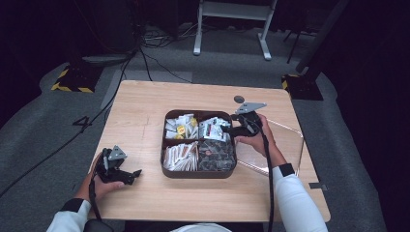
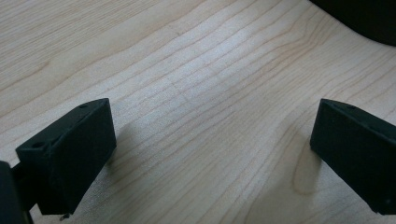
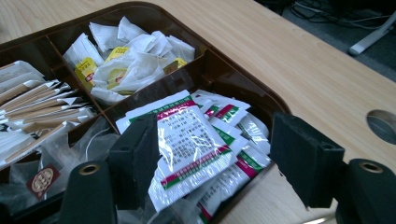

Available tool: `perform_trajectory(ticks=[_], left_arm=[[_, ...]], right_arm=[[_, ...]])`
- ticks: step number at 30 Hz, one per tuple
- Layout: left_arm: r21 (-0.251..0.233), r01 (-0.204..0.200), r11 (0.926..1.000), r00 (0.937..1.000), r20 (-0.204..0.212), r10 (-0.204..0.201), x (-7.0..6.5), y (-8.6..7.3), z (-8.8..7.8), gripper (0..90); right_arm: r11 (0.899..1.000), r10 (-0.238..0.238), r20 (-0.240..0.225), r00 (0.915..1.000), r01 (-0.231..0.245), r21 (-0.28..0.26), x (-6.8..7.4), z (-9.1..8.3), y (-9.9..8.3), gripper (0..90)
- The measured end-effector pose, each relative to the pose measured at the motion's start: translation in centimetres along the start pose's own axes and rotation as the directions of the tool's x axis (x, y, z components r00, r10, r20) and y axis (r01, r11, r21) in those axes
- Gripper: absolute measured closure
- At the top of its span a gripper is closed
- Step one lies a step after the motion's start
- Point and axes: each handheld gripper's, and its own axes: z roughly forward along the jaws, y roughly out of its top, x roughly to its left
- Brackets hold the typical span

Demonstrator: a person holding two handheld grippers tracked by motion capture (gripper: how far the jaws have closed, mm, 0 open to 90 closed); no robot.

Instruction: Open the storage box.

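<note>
Nearest me, the left gripper (image 1: 126, 176) rests on the pale wooden desk (image 1: 140, 121) with its jaws wide and empty. Beyond it the right gripper (image 3: 212, 158) hangs, jaws wide, over the white red-and-green-striped sachets (image 3: 196, 140) in the far right compartment of the dark brown four-part plastic tray (image 1: 164, 145). Closing there could pinch several slippery sachets together or snag the divider; other compartments hold white tea bags (image 3: 126, 56), paper sticks (image 3: 37, 109) and dark packets (image 1: 217, 155).
</note>
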Motion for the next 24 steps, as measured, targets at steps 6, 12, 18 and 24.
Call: perform_trajectory(ticks=[6,12,18,24], left_arm=[[0.0,0.0,1.0,1.0,0.0,0.0,0.0,0.0,0.0,0.5],[-0.001,-0.001,1.0,1.0,0.002,0.001,0.0,0.0,0.0,0.5],[-0.001,-0.001,1.0,1.0,0.002,0.001,0.0,0.0,0.0,0.5],[0.0,-0.001,1.0,1.0,0.002,0.001,0.0,0.0,0.0,0.5]], right_arm=[[0.998,-0.003,-0.032,0.9995,0.005,0.063,0.3,2.9,0.4,32.6],[0.991,0.0,-0.054,0.9986,0.008,0.13,0.2,4.9,0.3,30.1],[0.986,0.004,-0.05,0.9987,0.005,0.169,0.1,5.9,0.1,27.4],[0.986,0.008,-0.062,0.9981,0.003,0.168,0.5,6.3,0.1,29.1]])
